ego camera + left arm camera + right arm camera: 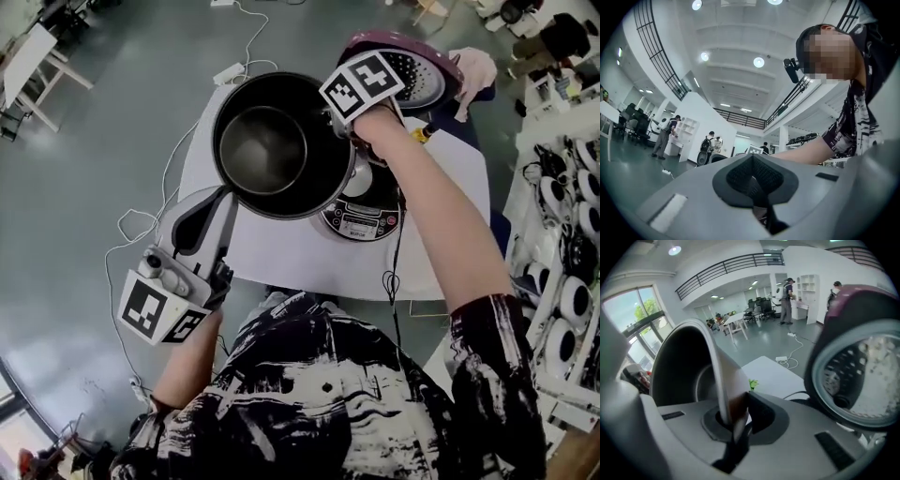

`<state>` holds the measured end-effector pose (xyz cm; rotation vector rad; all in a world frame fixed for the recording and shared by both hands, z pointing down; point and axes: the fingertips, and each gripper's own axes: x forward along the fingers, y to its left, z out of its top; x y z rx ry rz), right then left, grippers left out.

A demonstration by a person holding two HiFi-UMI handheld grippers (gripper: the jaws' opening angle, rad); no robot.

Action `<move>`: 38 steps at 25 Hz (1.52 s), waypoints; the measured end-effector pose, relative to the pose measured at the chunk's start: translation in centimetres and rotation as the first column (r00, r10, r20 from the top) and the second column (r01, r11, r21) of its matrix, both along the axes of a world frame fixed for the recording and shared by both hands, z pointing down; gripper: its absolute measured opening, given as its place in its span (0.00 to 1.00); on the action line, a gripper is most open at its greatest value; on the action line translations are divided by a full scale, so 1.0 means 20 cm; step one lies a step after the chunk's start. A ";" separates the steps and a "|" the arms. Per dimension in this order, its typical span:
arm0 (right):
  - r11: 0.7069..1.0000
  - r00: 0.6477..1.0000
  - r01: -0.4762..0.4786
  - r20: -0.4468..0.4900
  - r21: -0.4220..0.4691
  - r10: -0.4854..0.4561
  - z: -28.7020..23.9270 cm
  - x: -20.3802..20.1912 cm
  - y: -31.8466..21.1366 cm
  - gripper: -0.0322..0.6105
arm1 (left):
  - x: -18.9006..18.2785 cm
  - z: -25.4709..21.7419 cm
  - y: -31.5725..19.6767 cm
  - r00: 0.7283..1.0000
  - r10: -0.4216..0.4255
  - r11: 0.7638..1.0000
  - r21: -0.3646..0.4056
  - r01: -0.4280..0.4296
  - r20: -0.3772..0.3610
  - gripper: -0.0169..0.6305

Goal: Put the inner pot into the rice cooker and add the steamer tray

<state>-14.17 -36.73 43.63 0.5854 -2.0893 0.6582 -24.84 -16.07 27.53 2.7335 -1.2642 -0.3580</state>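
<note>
My right tongs [336,125] are clamped shut on the rim of the inner pot [281,145]. In the right gripper view the thin metal wall of the pot [684,376] stands pinched between the two pads of the tongs [736,416]. The pot hangs in the air with its open mouth facing the head camera, covering the left side of the rice cooker [364,214]. The cooker sits on the white worktop [281,255] with its lid [417,67] swung open behind it. My left tongs [223,195] are low at the left, just below the pot, jaws pressed together with nothing between them, and their own view [757,187] points up at the ceiling
</note>
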 end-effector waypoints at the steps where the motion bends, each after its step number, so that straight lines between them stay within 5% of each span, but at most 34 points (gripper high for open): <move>1: 0.999 0.999 -0.042 0.005 -0.001 0.042 -0.03 0.12 -0.02 0.05 | 0.05 -0.01 -0.01 1.000 0.019 1.000 0.005 -0.019 -0.001 0.03; 9: 0.944 0.944 -0.329 -0.021 -0.011 0.329 -0.01 0.91 -0.08 0.07 | 0.38 -0.04 -0.07 0.991 0.135 0.991 0.008 -0.135 0.004 0.03; 15: 0.878 0.879 -0.475 -0.071 -0.050 0.471 0.26 1.24 -0.05 0.07 | 0.48 -0.01 -0.08 0.986 0.163 0.987 -0.013 -0.163 0.025 0.03; 26: 0.841 0.835 -0.539 -0.165 -0.050 0.525 0.55 1.32 -0.05 0.07 | 0.52 0.05 -0.10 0.984 0.169 0.985 -0.050 -0.167 0.048 0.03; 38: 0.881 0.828 -0.472 -0.321 0.041 0.459 0.65 1.33 -0.07 0.06 | 0.41 0.12 -0.11 0.990 0.134 0.988 -0.077 -0.131 0.035 0.03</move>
